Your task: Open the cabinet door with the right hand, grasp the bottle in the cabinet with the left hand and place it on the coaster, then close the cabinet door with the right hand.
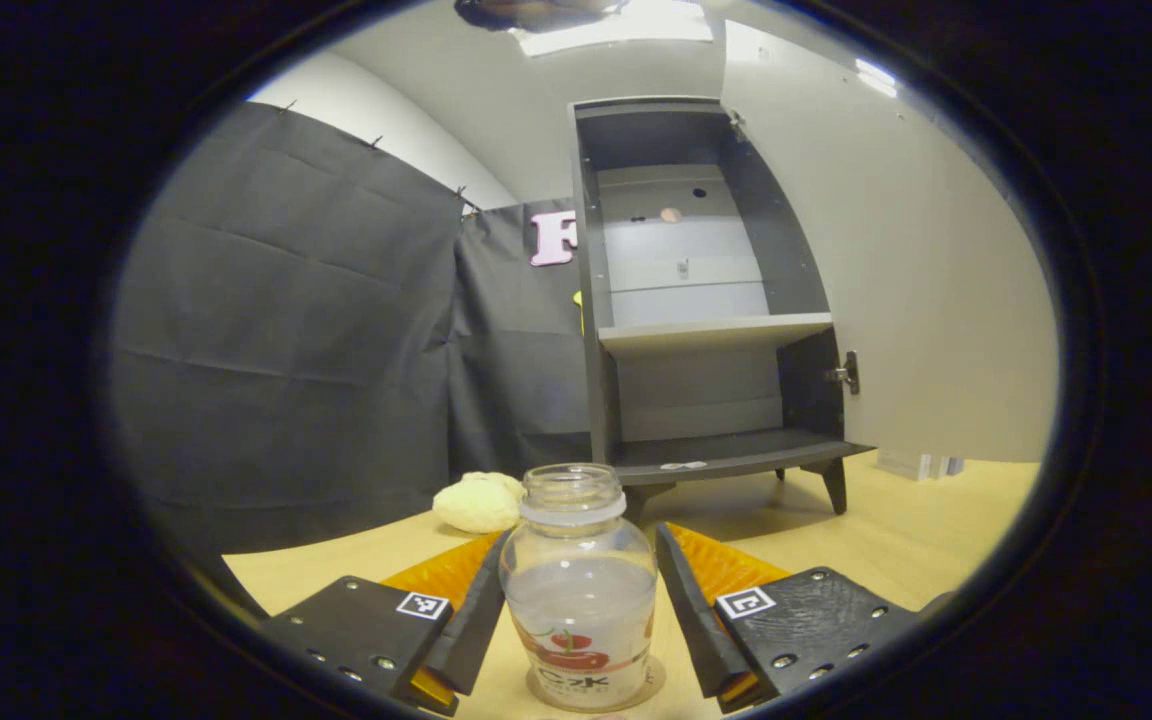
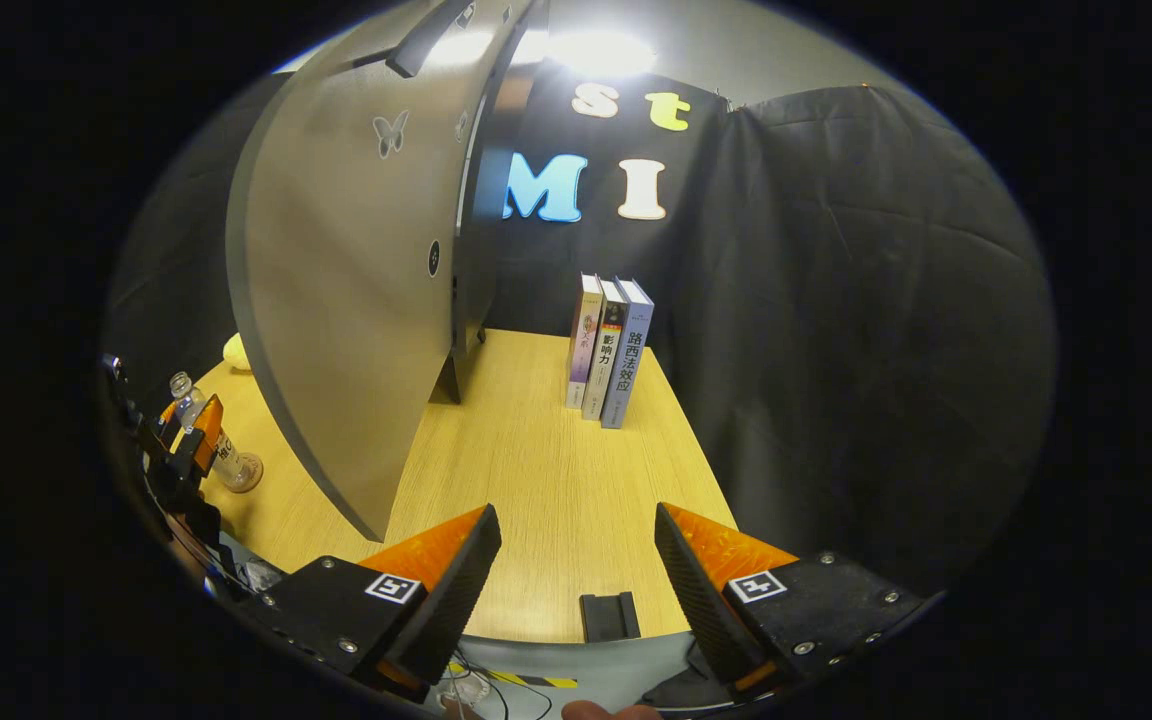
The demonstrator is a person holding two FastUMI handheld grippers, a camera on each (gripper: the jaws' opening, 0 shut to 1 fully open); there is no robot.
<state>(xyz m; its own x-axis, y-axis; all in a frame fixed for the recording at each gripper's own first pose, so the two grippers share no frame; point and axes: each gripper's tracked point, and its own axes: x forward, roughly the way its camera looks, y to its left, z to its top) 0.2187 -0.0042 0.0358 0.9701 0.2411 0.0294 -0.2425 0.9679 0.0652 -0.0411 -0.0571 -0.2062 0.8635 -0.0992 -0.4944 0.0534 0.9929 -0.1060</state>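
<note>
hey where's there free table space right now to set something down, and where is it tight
Most open: the table between the open cabinet door and the books, ahead of the right gripper. Also free: the cabinet shelves. Tight: around the bottle, which sits between the left gripper fingers, with a pale lumpy object just behind.

Black cloth walls; wooden table; bright ceiling light

Both grippers, left gripper and right gripper: black bodies, silver screws, a small square black-and-white marker tag on each side, wedge-shaped ribbed jaws.
</note>
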